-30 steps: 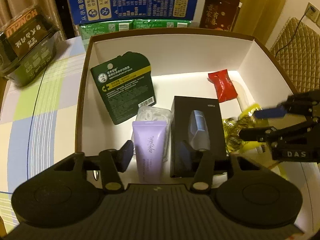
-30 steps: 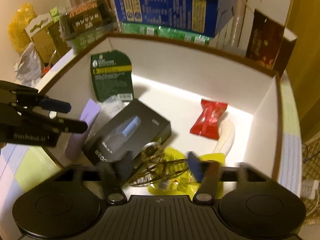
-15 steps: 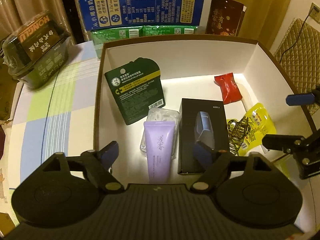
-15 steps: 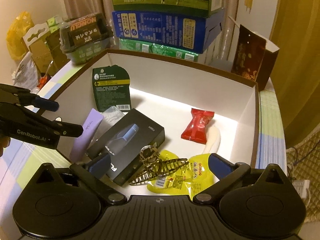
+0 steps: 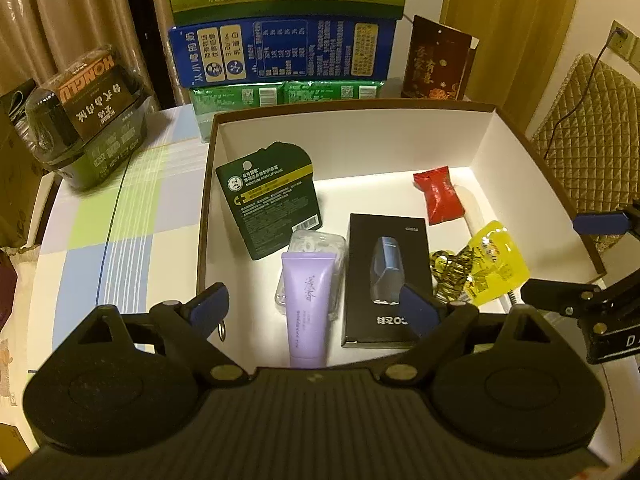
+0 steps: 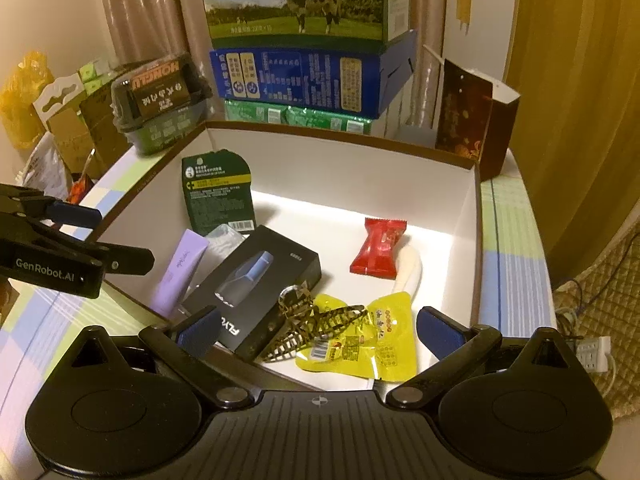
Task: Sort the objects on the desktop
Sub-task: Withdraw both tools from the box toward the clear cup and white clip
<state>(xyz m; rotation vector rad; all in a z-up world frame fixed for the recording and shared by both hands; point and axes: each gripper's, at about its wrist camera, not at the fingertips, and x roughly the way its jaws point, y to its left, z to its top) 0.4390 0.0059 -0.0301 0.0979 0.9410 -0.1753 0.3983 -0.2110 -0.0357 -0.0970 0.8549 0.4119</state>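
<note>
A white box with a brown rim (image 5: pixel 360 148) (image 6: pixel 360 168) holds a purple tube (image 5: pixel 308 300) (image 6: pixel 180 268), a black product box (image 5: pixel 386 276) (image 6: pixel 260 276), a dark green card pack (image 5: pixel 272 196) (image 6: pixel 218 196), a red candy (image 5: pixel 440 196) (image 6: pixel 380 246), a yellow snack pouch (image 5: pixel 496 264) (image 6: pixel 380 340) and a brown hair claw (image 5: pixel 450 276) (image 6: pixel 312 324). My left gripper (image 5: pixel 312 308) is open and empty above the box's near edge. My right gripper (image 6: pixel 320 328) is open and empty above the hair claw and pouch.
Stacked milk cartons (image 5: pixel 284 52) (image 6: pixel 304 72) stand behind the box. A dark paper bag (image 5: pixel 438 60) (image 6: pixel 472 120) stands at the back right. A plastic-wrapped noodle pack (image 5: pixel 88 112) (image 6: pixel 160 100) lies at the back left on the checked tablecloth (image 5: pixel 108 232).
Both grippers have opened wide and pulled back and up from the box. The purple tube and the hair claw now lie free in the box.
</note>
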